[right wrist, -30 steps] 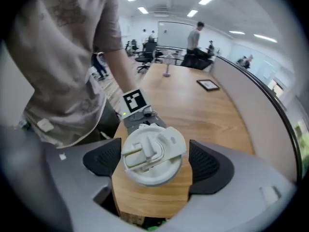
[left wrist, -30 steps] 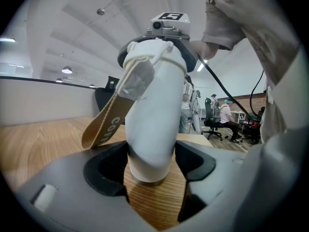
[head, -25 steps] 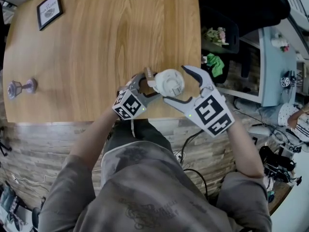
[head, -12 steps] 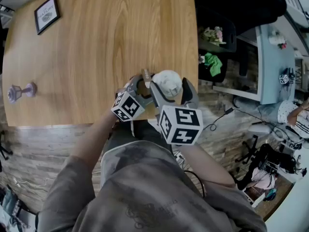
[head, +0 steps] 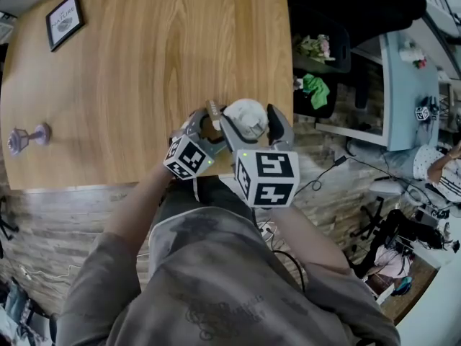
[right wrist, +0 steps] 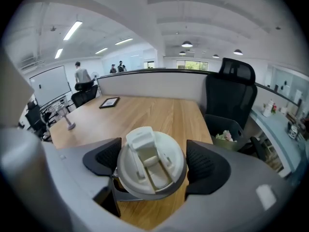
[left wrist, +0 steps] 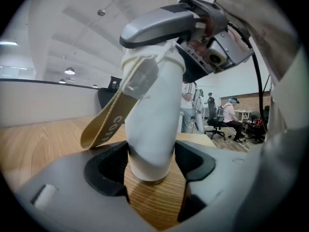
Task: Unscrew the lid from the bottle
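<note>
Over the last second, the right gripper had swung round. It had lain flat at the right of the bottle with its jaws spread wide. Now it reached in from the table's near edge with its marker cube face-up. The left gripper had kept its place and its hold throughout.

At the far left of the wooden table lay a small framed picture. Nearer along that edge was a little purple object, well apart from the work.

Close to the near edge, the left gripper's two pads pressed on the lower body of the white bottle, one on each side. The bottle stood on the tabletop, leaning slightly in that gripper's view. A tan strap hung from its neck.

The white flip-top lid was on the bottle, so what the bottle held could not be seen. The right gripper's jaws had closed on the lid, with a pad meeting the rim on each side.

Off the table's right end, a dark bin held a green cloth and some pale, pinkish scraps.
</note>
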